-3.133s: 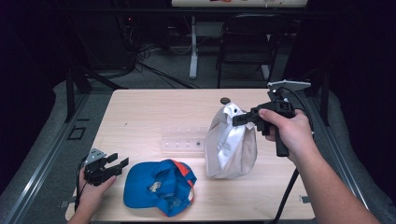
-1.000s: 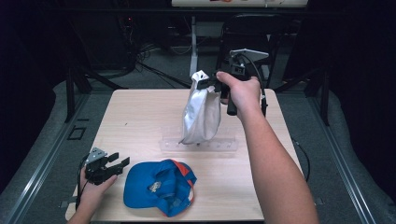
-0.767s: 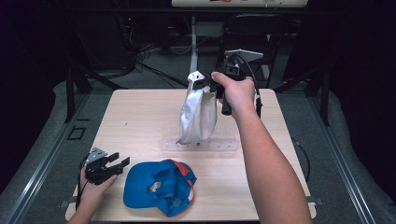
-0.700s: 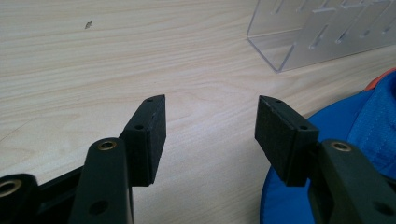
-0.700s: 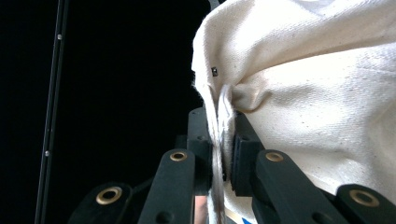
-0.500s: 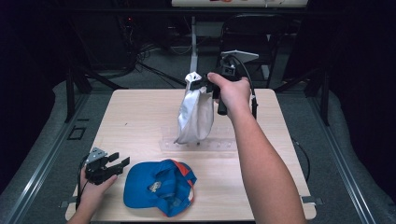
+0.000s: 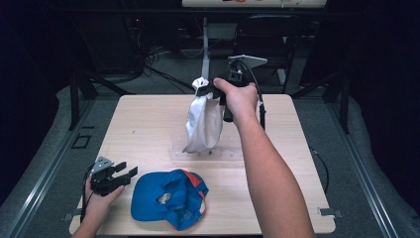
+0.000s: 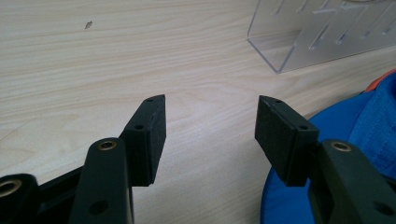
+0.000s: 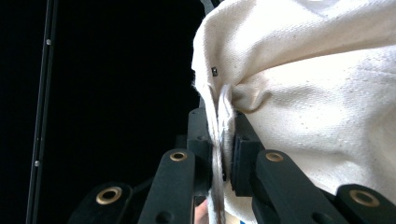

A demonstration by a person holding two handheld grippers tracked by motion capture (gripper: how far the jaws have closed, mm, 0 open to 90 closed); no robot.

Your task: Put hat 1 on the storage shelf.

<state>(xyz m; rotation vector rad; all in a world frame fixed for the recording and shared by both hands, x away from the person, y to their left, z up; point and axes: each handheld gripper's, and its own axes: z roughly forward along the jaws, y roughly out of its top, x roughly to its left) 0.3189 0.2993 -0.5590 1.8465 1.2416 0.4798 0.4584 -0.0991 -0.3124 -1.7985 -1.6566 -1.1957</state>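
Cap (image 7: 203,121): cream cloth, hanging limp | right hand-held gripper (image 7: 207,91): clamping its edge

The white cap (image 7: 203,121) is made of coarse, matt woven cloth, its weave and a frayed edge seen in the right gripper view; the blue cap (image 7: 168,198) is of smooth matt fabric; the table (image 7: 148,124) is finished in pale, satin wood grain; the rack (image 8: 322,32) at 1 o'clock is of clear glossy plastic; the left gripper (image 8: 210,135) is fitted with matt black ribbed pads and brass-coloured rivets.
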